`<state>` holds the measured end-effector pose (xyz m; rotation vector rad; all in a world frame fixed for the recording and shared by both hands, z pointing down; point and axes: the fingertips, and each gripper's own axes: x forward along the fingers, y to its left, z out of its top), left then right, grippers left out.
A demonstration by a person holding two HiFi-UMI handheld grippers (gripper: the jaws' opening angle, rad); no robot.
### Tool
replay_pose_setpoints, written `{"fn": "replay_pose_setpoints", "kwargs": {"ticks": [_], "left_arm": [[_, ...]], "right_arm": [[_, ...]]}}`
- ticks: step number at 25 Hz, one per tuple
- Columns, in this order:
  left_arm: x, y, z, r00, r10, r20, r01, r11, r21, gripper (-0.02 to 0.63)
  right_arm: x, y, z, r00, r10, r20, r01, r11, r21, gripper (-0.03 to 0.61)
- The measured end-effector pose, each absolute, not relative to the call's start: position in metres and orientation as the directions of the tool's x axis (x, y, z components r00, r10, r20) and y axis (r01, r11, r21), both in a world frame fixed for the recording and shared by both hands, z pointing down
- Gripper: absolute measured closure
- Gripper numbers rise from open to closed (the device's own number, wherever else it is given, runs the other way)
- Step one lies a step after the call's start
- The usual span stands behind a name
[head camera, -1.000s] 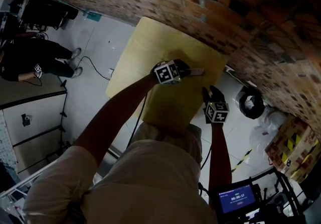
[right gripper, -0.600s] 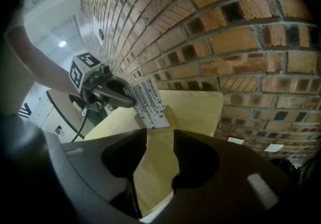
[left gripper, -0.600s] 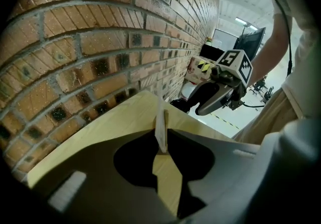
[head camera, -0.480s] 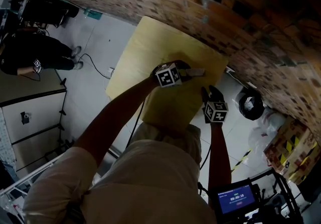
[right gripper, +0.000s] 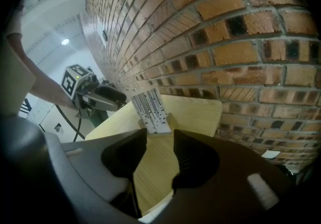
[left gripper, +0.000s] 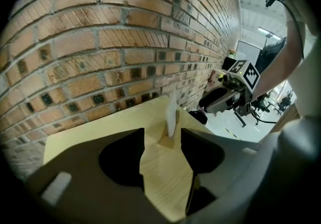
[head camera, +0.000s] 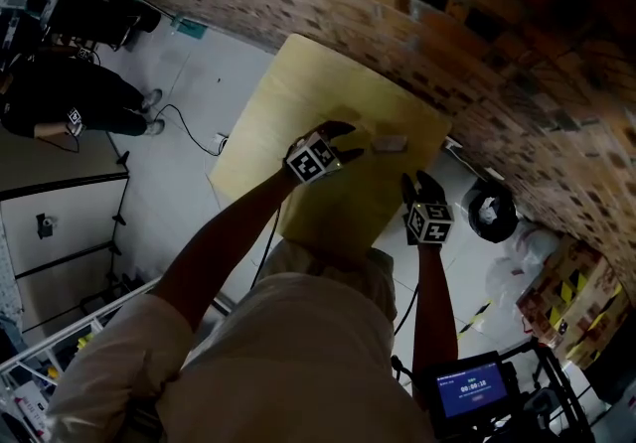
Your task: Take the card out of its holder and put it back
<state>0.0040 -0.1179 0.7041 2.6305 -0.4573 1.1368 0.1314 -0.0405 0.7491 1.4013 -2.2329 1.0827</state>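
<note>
A white card (head camera: 390, 144) stands upright in a small wooden holder (left gripper: 167, 140) on the yellow wooden table (head camera: 298, 93), near the brick wall. In the left gripper view the card (left gripper: 171, 113) shows edge-on, just beyond the tips. My left gripper (head camera: 348, 144) is to its left; its jaws have just been opening and now stand wide with nothing between them (left gripper: 162, 135). My right gripper (head camera: 413, 183) hangs at the table's near right edge, open and empty (right gripper: 160, 136). It faces the printed side of the card (right gripper: 150, 110).
The brick wall (head camera: 477, 44) runs close behind the table. A black bin (head camera: 494, 203) and boxes stand on the floor to the right. A person (head camera: 70, 108) stands far left. A lit screen (head camera: 467, 393) is at the bottom right.
The left gripper was at the card a second ago. It has let go and drawn back to the left, and the card stays standing in the holder. The right gripper has not moved.
</note>
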Motion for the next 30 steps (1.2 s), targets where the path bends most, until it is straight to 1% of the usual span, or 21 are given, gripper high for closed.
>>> {"fn": "replay_pose_setpoints", "kwargs": {"ticks": [4, 7, 11, 22, 30], "left_arm": [[-0.016, -0.107, 0.682, 0.653, -0.271, 0.707, -0.471, -0.877, 0.098, 0.379], [-0.031, -0.108, 0.669, 0.624, -0.349, 0.699, -0.546, -0.834, 0.072, 0.408], [-0.038, -0.102, 0.65, 0.619, -0.405, 0.673, -0.622, -0.776, 0.105, 0.413], [-0.063, -0.097, 0.578, 0.641, -0.558, 0.527, -0.723, -0.669, 0.171, 0.428], [-0.101, -0.087, 0.555, 0.611, -0.624, 0.486, -0.767, -0.62, 0.167, 0.442]], "right_arm": [[0.133, -0.044, 0.72, -0.478, -0.668, 0.571, -0.869, 0.266, -0.416, 0.405], [0.135, -0.053, 0.695, -0.473, -0.693, 0.544, -0.874, 0.289, -0.391, 0.405], [0.142, -0.056, 0.662, -0.465, -0.723, 0.511, -0.881, 0.322, -0.347, 0.405], [0.151, -0.056, 0.557, -0.431, -0.82, 0.376, -0.899, 0.357, -0.252, 0.405], [0.142, -0.053, 0.509, -0.416, -0.857, 0.304, -0.908, 0.371, -0.195, 0.408]]}}
